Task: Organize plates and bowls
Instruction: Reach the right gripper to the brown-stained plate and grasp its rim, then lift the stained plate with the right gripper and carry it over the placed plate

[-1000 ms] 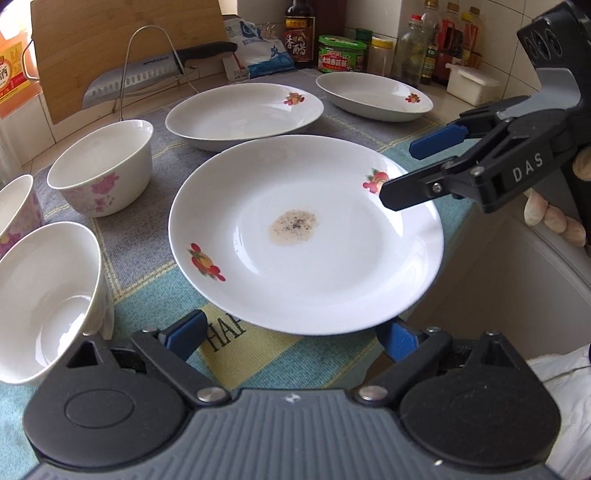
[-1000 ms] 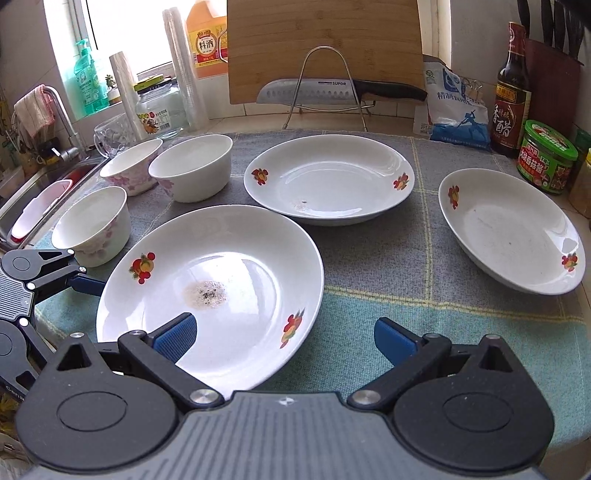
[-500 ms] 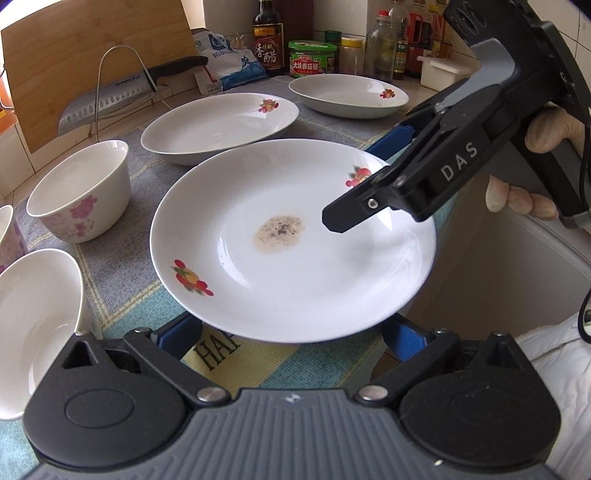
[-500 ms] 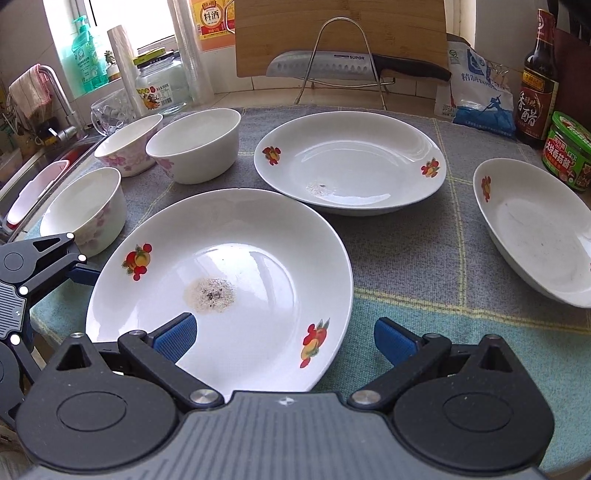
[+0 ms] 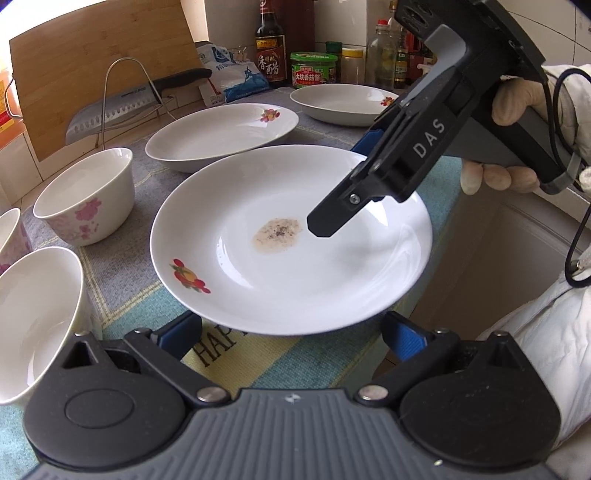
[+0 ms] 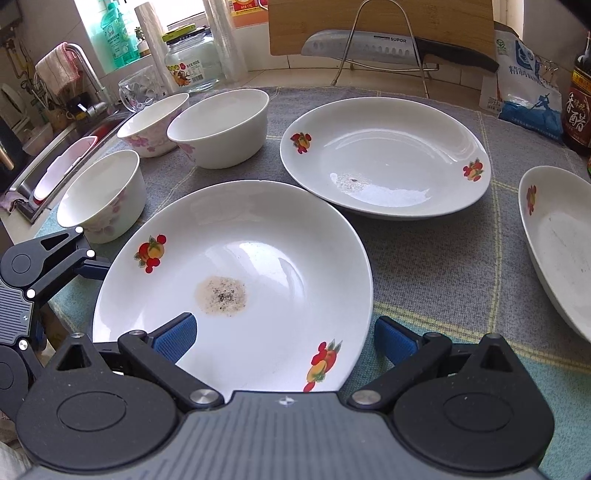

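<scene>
A white plate (image 5: 291,240) with fruit prints and a brownish speckled stain in its middle lies on the cloth near the counter's front edge. My left gripper (image 5: 291,334) is open, its blue pads low at either side of the plate's near rim without pressing on it. My right gripper (image 6: 284,338) is open too. Its left pad hovers over the plate (image 6: 236,258) and its right pad is past the rim. Two more fruit-print plates (image 6: 384,162) (image 6: 557,240) lie behind and to the right. Three floral bowls (image 6: 221,129) (image 6: 153,122) (image 6: 101,195) stand at the left.
A cleaver on a wire rack (image 6: 369,46) leans before a wooden board (image 6: 380,18) at the back. Bottles and jars (image 5: 314,70) line the back wall. A sink with a tap (image 6: 74,122) lies at the left. A gloved hand (image 5: 517,107) holds the right gripper.
My right gripper has come further in over the stained plate, toward its middle, and points more steeply down. The plate sits larger and closer in the right wrist view. The left gripper has hardly moved.
</scene>
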Available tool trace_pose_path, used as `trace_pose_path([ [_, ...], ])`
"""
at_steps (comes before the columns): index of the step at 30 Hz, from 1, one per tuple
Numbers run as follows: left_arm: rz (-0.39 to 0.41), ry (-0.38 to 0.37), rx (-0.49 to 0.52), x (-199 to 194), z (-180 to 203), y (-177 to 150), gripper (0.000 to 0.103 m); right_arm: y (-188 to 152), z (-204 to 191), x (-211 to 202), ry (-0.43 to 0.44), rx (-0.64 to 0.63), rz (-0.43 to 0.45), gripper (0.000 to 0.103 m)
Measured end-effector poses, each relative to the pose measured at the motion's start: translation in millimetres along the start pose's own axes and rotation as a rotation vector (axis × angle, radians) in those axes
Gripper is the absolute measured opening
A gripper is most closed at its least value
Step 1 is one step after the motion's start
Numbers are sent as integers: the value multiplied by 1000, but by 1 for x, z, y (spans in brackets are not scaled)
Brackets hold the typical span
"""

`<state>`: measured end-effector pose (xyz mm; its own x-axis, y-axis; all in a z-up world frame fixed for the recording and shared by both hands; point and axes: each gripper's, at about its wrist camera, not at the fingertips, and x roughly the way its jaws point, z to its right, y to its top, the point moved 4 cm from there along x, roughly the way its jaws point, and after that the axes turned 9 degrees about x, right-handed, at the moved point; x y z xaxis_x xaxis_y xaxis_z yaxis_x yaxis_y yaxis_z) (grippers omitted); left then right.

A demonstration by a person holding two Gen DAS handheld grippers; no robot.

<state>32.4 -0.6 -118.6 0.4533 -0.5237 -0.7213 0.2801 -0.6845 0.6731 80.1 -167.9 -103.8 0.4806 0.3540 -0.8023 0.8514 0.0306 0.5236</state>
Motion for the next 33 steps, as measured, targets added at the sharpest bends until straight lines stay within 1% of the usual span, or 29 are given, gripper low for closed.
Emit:
trace_pose_path([
  [7, 31, 9, 4, -2, 2, -2, 103, 10, -1, 7, 43, -80, -34, 103],
  [14, 45, 10, -4, -3, 1, -2, 103, 25, -3, 13, 90, -118, -61, 103],
  [18, 58, 27, -21, -6, -4, -1, 102, 30, -4, 16, 127, -117, -75, 103],
  [24, 67, 22, -20, -7, -7, -1, 102, 36, -4, 19, 150, -127, -90, 103],
  [33, 86, 20, 13, -8, -5, 0, 102, 39, -3, 21, 175, -130, -108, 103],
])
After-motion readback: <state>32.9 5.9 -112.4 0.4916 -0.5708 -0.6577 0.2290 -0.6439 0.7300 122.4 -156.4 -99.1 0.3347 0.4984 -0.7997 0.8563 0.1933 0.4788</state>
